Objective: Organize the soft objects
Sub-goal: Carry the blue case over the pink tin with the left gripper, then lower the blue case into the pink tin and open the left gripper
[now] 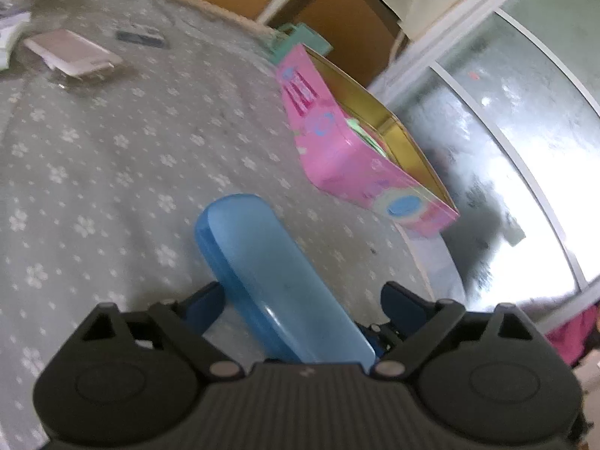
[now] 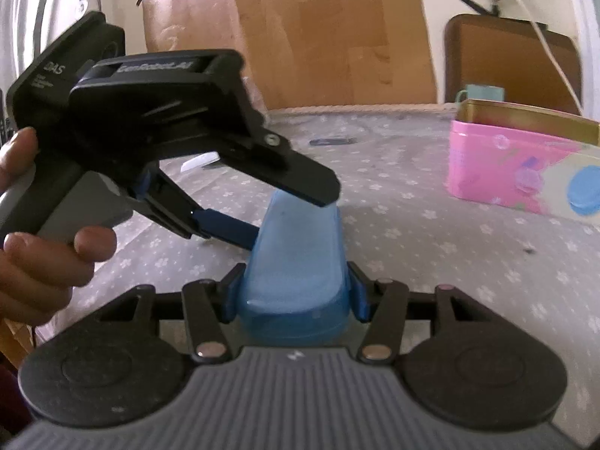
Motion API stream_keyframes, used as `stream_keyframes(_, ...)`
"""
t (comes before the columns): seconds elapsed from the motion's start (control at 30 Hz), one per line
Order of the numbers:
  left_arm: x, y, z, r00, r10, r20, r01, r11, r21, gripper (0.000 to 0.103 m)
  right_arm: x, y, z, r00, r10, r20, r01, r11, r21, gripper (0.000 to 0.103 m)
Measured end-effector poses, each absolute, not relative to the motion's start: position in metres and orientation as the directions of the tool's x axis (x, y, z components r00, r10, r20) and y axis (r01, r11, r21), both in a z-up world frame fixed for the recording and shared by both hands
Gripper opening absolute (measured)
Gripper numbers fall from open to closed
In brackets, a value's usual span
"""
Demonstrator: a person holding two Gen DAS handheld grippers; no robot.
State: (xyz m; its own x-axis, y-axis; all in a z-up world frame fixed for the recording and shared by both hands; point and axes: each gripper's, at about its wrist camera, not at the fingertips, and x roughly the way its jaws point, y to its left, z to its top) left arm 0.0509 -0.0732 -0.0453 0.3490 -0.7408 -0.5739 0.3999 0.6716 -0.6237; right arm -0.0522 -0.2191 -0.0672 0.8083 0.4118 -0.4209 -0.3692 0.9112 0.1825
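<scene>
A translucent blue case (image 2: pixel 298 273) is held above the bed. My right gripper (image 2: pixel 294 296) is shut on its near end, one finger on each side. My left gripper (image 2: pixel 288 217) reaches in from the left in the right wrist view and straddles the case's far end. In the left wrist view the blue case (image 1: pixel 270 281) lies between the left gripper's (image 1: pixel 300 300) wide-apart fingers. An open pink tin (image 1: pixel 356 150) with a gold inside stands on the bed, ahead and to the right; it also shows in the right wrist view (image 2: pixel 513 172).
The bed has a grey flowered sheet (image 1: pixel 112 168). A pale pink flat box (image 1: pixel 75 54) and a dark remote (image 1: pixel 140 37) lie far back. A teal cup (image 2: pixel 480 95) stands behind the tin. A cardboard box (image 2: pixel 318 30) and a brown chair (image 2: pixel 510 60) stand beyond the bed.
</scene>
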Motion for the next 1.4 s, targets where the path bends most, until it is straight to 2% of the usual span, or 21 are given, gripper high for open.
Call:
stream_keyframes(0.13, 0.055, -0.065, -0.048, 0.382, -0.728, -0.57, 0.379, 0.685, -0.622, 0.087, -0.045, -0.218, -0.068, 0.803, 0.428, -0.414, -0.379, 0.904, 0.199, 0.058)
stream_keyframes(0.2, 0.055, -0.062, -0.049, 0.376, -0.738, -0.561, 0.376, 0.675, -0.635, 0.087, -0.05, -0.221, -0.069, 0.806, 0.431, -0.407, -0.371, 0.902, 0.22, 0.058)
stream_keyframes(0.33, 0.044, -0.068, -0.048, 0.377, -0.743, -0.553, 0.414, 0.67, -0.616, 0.099, -0.067, -0.219, -0.07, 0.817, 0.417, -0.398, -0.357, 0.908, 0.22, 0.058)
stream_keyframes(0.43, 0.033, -0.074, -0.047, 0.384, -0.737, -0.556, 0.438, 0.676, -0.593, 0.1, -0.071, -0.221, -0.067, 0.812, 0.418, -0.407, -0.342, 0.907, 0.248, 0.058)
stream_keyframes(0.57, 0.025, -0.072, -0.045, 0.4, -0.735, -0.547, 0.43, 0.678, -0.597, 0.079, -0.077, -0.231, -0.062, 0.818, 0.411, -0.403, -0.297, 0.901, 0.317, 0.058)
stream_keyframes(0.63, 0.022, -0.069, -0.041, 0.4, -0.75, -0.527, 0.436, 0.662, -0.61, 0.079, -0.079, -0.235, -0.059, 0.821, 0.417, -0.39, -0.294, 0.894, 0.338, 0.058)
stream_keyframes(0.73, 0.018, -0.067, -0.036, 0.399, -0.761, -0.512, 0.438, 0.649, -0.623, 0.079, -0.086, -0.227, -0.055, 0.835, 0.391, -0.388, -0.297, 0.913, 0.28, 0.057)
stream_keyframes(0.97, 0.01, -0.081, -0.018, 0.413, -0.76, -0.502, 0.496, 0.65, -0.576, 0.079, -0.095, -0.241, -0.043, 0.877, 0.352, -0.327, -0.267, 0.923, 0.277, 0.058)
stream_keyframes(1.23, 0.035, -0.164, 0.045, 0.412, -0.799, -0.438, 0.676, 0.591, -0.441, 0.08, -0.07, -0.302, -0.011, 0.959, 0.193, -0.208, -0.152, 0.968, 0.198, 0.058)
stream_keyframes(1.33, 0.057, -0.208, 0.055, 0.406, -0.801, -0.441, 0.707, 0.581, -0.404, 0.081, -0.044, -0.335, -0.003, 0.971, 0.131, -0.198, -0.097, 0.98, 0.174, 0.058)
stream_keyframes(1.4, 0.083, -0.24, 0.057, 0.383, -0.809, -0.446, 0.707, 0.567, -0.423, 0.081, -0.024, -0.356, 0.001, 0.976, 0.078, -0.201, -0.049, 0.988, 0.143, 0.058)
